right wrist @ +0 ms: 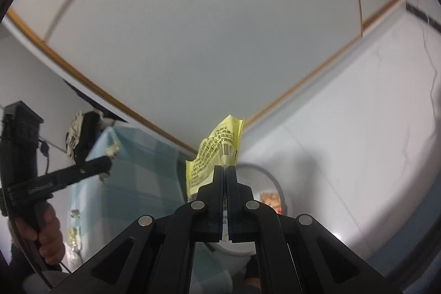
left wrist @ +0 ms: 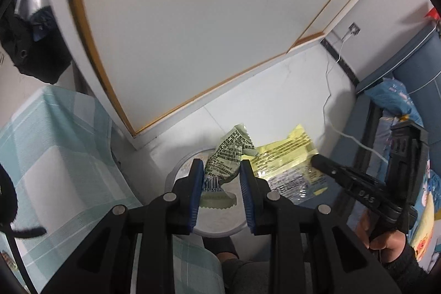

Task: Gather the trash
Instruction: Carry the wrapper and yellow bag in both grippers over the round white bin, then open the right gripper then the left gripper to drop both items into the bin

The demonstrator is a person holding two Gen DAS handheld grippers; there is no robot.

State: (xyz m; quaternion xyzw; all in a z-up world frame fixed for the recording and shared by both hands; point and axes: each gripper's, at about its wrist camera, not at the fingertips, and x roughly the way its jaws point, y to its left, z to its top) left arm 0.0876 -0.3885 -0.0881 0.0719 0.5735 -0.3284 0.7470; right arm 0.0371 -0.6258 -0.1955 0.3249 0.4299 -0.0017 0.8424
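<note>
The left gripper [left wrist: 219,168] clamps a crumpled green wrapper [left wrist: 227,156] over the white bin [left wrist: 176,175], while beside it the right gripper [right wrist: 225,170], jaws pressed together, pinches a yellow wrapper [right wrist: 213,153] above the same bin.

Left wrist view looking steeply down along its fingers, close above a white bin [left wrist: 176,172], right wrist view angled down over the same bin [right wrist: 271,178], both sharing white wardrobe panels [left wrist: 193,18], checked cloth [left wrist: 55,145].
</note>
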